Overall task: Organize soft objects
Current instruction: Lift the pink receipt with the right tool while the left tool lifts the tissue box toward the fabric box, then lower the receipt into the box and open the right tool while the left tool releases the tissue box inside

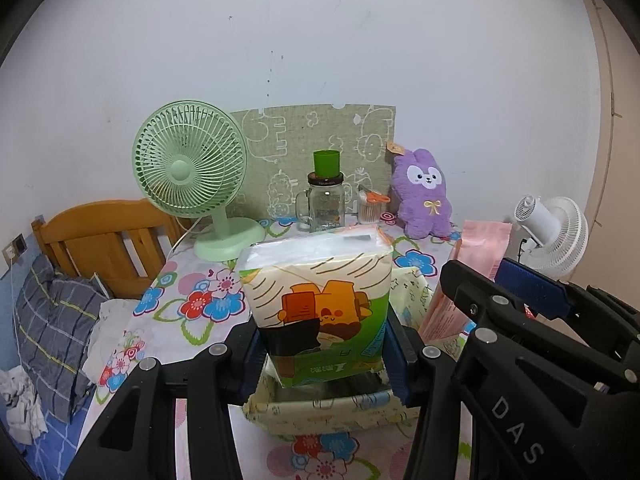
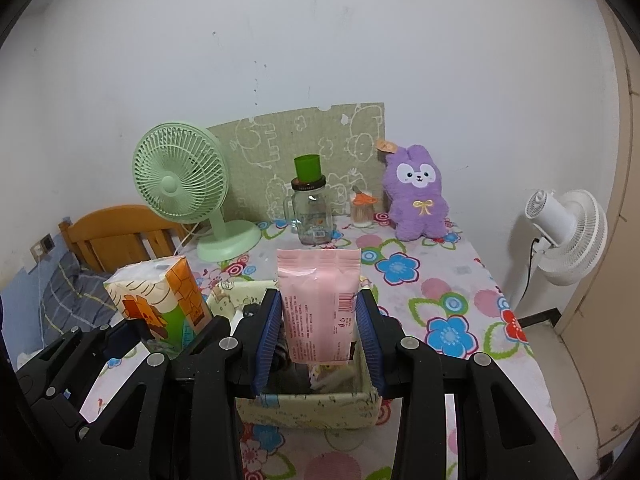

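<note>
- Two packs held at once, both above the cloth bin on the floral tablecloth.
- L gripper: jaws clamped on the tissue pack, gripped low on its sides, pack upright, bottom edge hanging just over the bin's near rim.
- R gripper: jaws squeezed onto the pink pouch, upright, lower edge already inside the bin mouth, w/ dark items under it (can't tell what).
- Step, I'd judge: drop both into the bin; pouch is nearer done, tissue pack not yet inside.
- To do it well:
  - Lower one at a time; grippers sit close side by side, so collision risk if both go together.
  - Pouch first, toward the right wall, leaving room on the left.
  - Tissue pack is bulky & squashy: bring it fwd over the opening, keep it vertical, don't let it catch the soft rim or the bin folds/slides.
  - Release only once the base rests on smth; withdraw straight up.
- Purple plush at the table's back, beside the glass jar and green fan, prob. next soft item; leave the jar alone.
</note>
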The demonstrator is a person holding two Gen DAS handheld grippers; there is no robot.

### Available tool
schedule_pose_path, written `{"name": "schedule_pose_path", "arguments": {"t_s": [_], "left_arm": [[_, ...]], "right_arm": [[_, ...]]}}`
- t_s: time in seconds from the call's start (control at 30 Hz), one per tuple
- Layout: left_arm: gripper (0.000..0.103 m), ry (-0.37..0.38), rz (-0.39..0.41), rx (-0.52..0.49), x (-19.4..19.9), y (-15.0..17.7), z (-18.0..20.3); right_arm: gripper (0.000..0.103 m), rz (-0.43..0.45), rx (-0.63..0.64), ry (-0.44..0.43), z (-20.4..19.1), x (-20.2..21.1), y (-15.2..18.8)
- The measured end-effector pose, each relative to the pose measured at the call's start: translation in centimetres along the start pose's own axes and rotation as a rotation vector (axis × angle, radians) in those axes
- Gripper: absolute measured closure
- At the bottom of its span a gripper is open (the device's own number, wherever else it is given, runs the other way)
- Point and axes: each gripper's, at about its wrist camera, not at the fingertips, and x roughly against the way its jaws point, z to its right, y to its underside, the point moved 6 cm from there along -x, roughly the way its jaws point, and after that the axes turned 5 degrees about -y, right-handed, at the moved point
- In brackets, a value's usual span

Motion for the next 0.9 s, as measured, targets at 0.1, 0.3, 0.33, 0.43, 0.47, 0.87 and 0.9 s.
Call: {"name": "schedule_pose_path", "arguments": {"t_s": [0.1, 0.3, 0.33, 0.43, 0.47, 0.87, 0.9], "left_arm": [[0.051, 0.005, -0.009, 0.002, -1.0, -0.1, 0.0], [0.05, 0.019, -0.027, 0.01, -3.0, -0.1, -0.1], [0.05, 0.018, -0.031, 0.009, -3.3, 0.0, -0.1], [0.05, 0.024, -0.049, 0.012, -4.3, 0.3, -0.2], [0.05, 0.026, -0.057, 0.013, -4.7, 0.4, -0.2], [0.034, 0.019, -0.125, 0.027, -7.0, 2.6, -1.2], [0.029, 0.026, -0.123, 0.028, -7.0, 2.7, -1.2]], "right_arm": [[0.061, -0.005, 0.0, 0.001, 0.1, -0.9, -0.2], [0.061, -0.021, -0.003, -0.011, 0.3, -3.0, -0.2], [0.061, -0.025, -0.003, -0.013, 0.4, -3.3, -0.2], [0.061, -0.043, -0.003, -0.014, 0.4, -4.3, 0.0], [0.061, -0.051, -0.004, -0.015, 0.4, -4.8, 0.1], [0.061, -0.126, -0.001, -0.034, -0.1, -8.0, 2.1], [0.061, -0.13, -0.003, -0.034, -0.2, -8.1, 2.2]]}}
